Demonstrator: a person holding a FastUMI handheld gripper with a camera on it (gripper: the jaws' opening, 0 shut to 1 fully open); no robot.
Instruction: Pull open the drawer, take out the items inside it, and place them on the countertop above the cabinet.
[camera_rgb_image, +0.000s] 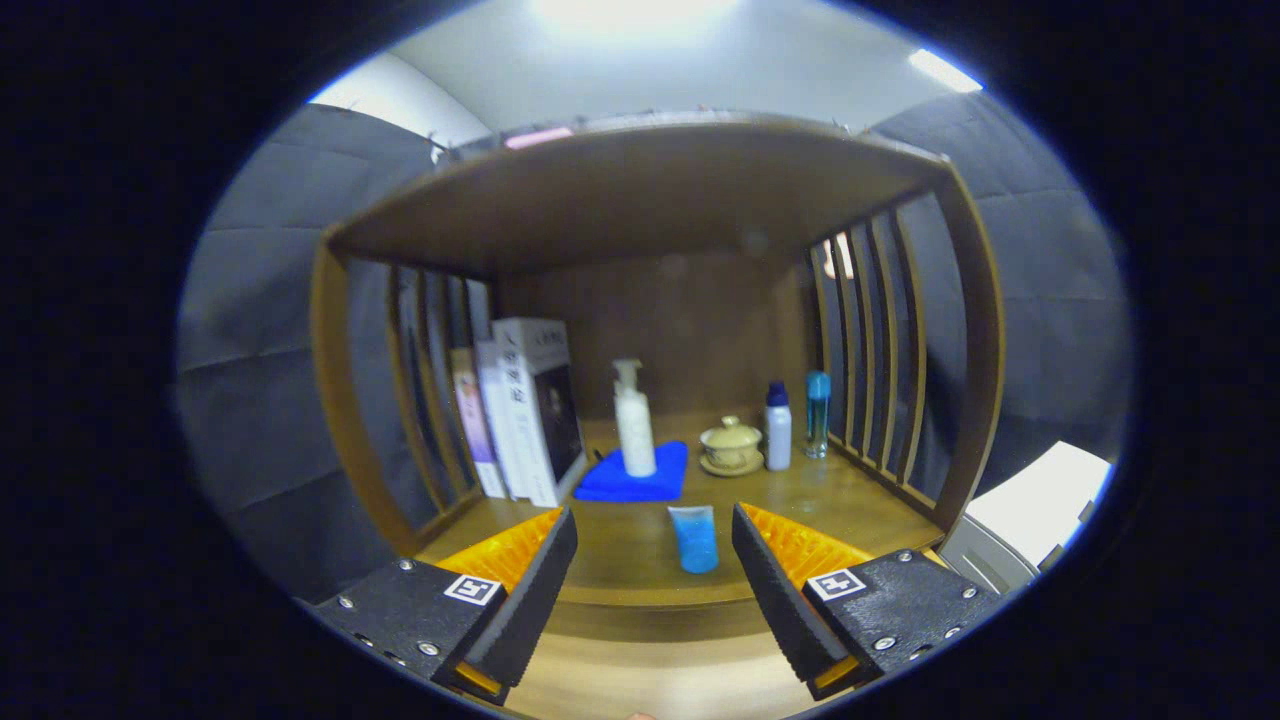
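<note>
I see my gripper with its fingers spread wide apart and nothing held between them. A small blue tube stands on the wooden countertop, just ahead of the fingers and between them. Farther back, a white pump bottle stands on a blue cloth. Beside it sits a little lidded cup, then a white bottle and a blue bottle. Some books stand by the side rails. I cannot see the drawer.
</note>
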